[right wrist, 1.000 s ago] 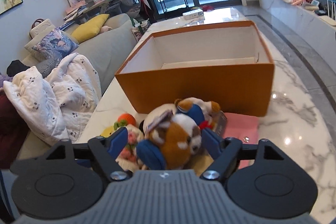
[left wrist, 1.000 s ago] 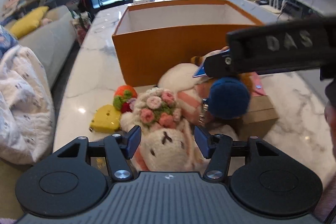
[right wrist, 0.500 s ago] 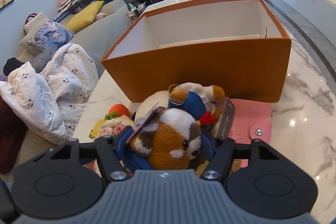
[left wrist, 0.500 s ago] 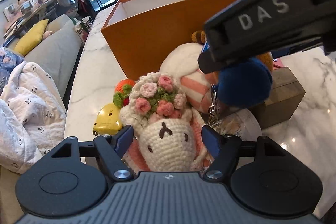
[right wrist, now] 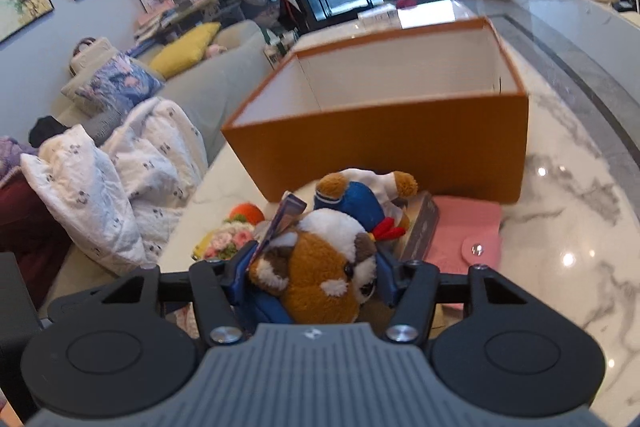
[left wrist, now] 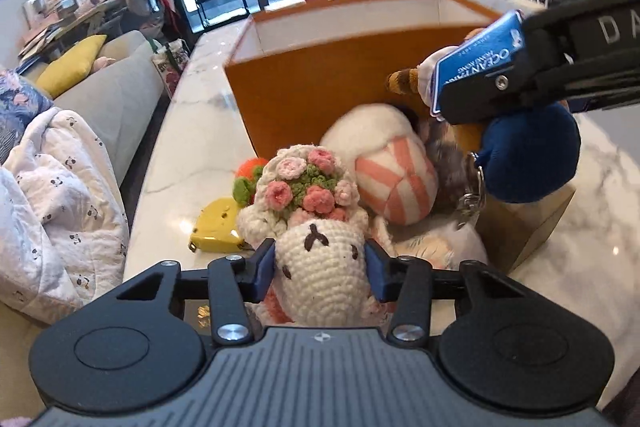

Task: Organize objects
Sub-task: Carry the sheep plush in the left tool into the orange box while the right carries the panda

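My left gripper (left wrist: 320,267) is shut on the head of a white crocheted doll (left wrist: 316,247) with a pink and green flower crown. My right gripper (right wrist: 312,275) is shut on a brown and white plush animal (right wrist: 320,267) in blue clothes, with a paper tag by its ear. In the left wrist view the right gripper crosses the upper right, with the plush's blue part (left wrist: 528,155) hanging under it. An open orange box (right wrist: 384,143) with a white inside stands just beyond both; it also shows in the left wrist view (left wrist: 312,95).
On the marble table (right wrist: 560,227) lie a white and pink striped plush (left wrist: 392,167), a yellow tape measure (left wrist: 218,227), an orange crocheted fruit (right wrist: 246,213), a pink pouch (right wrist: 464,235) and a brown box (left wrist: 520,223). A sofa with a white blanket (right wrist: 100,179) runs along the left.
Both grippers have closed: the left on the crocheted doll's head, the right on the brown plush. The right gripper has lifted its plush a little, toward the orange box.
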